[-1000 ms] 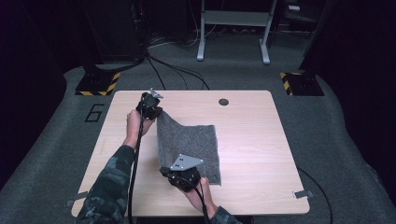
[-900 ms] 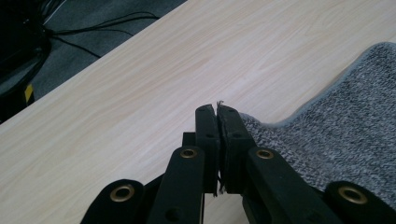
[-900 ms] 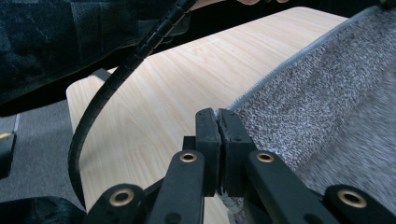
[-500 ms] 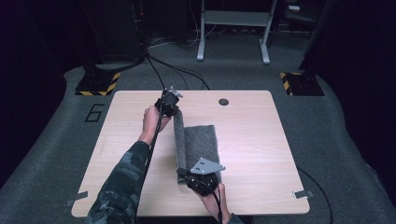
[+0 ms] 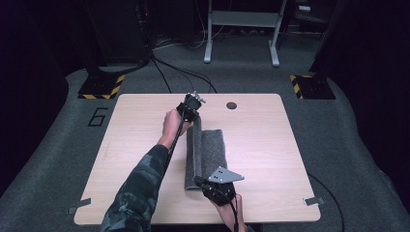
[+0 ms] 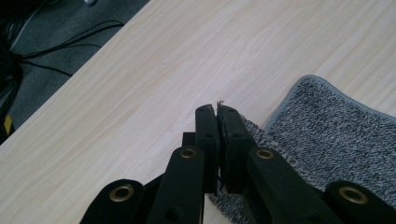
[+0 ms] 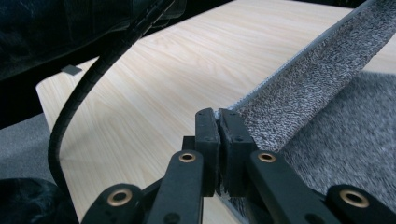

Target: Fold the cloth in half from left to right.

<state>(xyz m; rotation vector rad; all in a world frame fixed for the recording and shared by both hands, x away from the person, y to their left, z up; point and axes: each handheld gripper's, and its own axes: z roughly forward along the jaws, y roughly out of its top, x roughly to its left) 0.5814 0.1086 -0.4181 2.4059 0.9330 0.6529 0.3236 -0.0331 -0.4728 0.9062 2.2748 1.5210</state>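
Grey cloth [image 5: 207, 153]: on tabletop [image 5: 270, 145], its left edge lifted off the wood; left gripper [image 5: 190, 109] fingers clenched on cloth's far corner; right gripper [image 5: 218, 186] fingers clenched on near corner.

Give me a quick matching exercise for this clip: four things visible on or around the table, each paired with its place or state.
Things:
1. grey cloth
2. left gripper
3. right gripper
4. dark round hole

Places or states:
A. in the tabletop near the far edge
B. shut on the cloth's near corner
C. partly folded over on the table
D. shut on the cloth's far corner

Pairs: 1-C, 2-D, 3-B, 4-A
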